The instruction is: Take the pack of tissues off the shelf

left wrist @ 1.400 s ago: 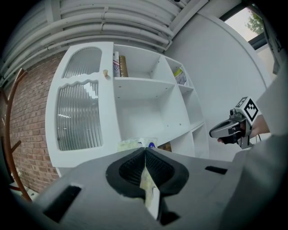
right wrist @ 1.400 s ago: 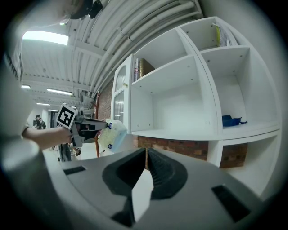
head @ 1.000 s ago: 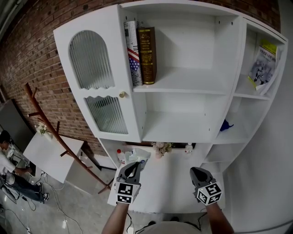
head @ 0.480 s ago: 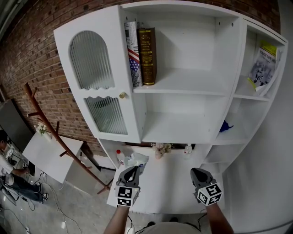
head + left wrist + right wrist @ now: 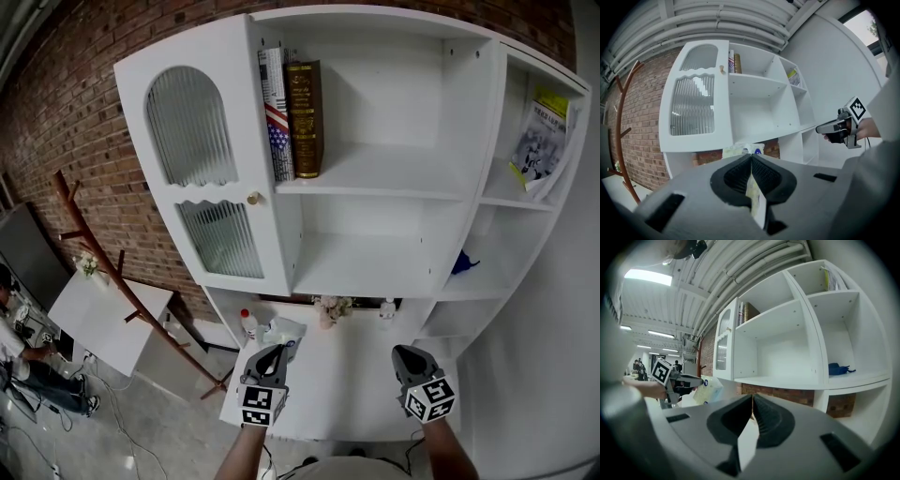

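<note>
In front of the shelf unit [image 5: 487, 141], the left gripper [image 5: 270, 354] has its jaws pressed together on the thin edge of the pack of tissues [image 5: 282, 332]; the right gripper [image 5: 409, 360], level with it to the right, is closed on nothing; the pack hangs just in front of the unit's lowest ledge, apparently clear of it; removal looks essentially done, with only carrying away and setting down left; books [image 5: 303, 117] stand on the unit's top shelf.

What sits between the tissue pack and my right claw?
Only bare white counter, per the head view; the tissue pack is clamped in the left claw.
</note>
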{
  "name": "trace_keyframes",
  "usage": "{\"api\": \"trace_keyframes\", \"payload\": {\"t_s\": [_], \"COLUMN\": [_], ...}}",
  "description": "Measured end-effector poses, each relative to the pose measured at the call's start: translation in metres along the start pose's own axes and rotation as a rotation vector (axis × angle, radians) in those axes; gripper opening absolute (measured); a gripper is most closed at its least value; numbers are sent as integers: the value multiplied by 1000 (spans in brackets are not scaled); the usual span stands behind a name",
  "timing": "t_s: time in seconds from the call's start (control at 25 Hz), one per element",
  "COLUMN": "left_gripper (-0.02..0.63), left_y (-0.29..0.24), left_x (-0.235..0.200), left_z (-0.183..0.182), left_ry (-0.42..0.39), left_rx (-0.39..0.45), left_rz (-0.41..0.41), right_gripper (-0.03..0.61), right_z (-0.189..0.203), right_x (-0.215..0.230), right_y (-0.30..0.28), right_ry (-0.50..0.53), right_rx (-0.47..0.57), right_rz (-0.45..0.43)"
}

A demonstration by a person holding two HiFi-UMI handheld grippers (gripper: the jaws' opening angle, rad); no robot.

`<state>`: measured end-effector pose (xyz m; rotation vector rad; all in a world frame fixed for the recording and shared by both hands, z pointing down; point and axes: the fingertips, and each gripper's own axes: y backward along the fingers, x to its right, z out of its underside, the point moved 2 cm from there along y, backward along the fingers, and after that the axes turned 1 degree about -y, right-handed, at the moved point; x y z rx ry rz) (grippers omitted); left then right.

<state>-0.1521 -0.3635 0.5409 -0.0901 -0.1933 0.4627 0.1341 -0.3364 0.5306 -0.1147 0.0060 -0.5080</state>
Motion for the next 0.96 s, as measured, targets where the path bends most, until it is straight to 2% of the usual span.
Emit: {"api": "trace_keyframes", "payload": {"t_s": [0.64,0.8,0.96], "left_gripper": [28,28,28], "left_y": [-1,0,-4], "left_x": [1,2,2], "left_z": [-2,1,-6], "left_ry": [-6,2,-14], "left_rx": [8,-21,29], "left_rz": [2,8,4], "right_gripper": [34,34,34], "right_z": [0,-1,-1], "right_x": [2,2,2], "right_y": [-4,-4,-4], "right_ry": [-25,-27,-26], "right_rx": [6,5,5], "right_rz": [-7,-12,-14]}}
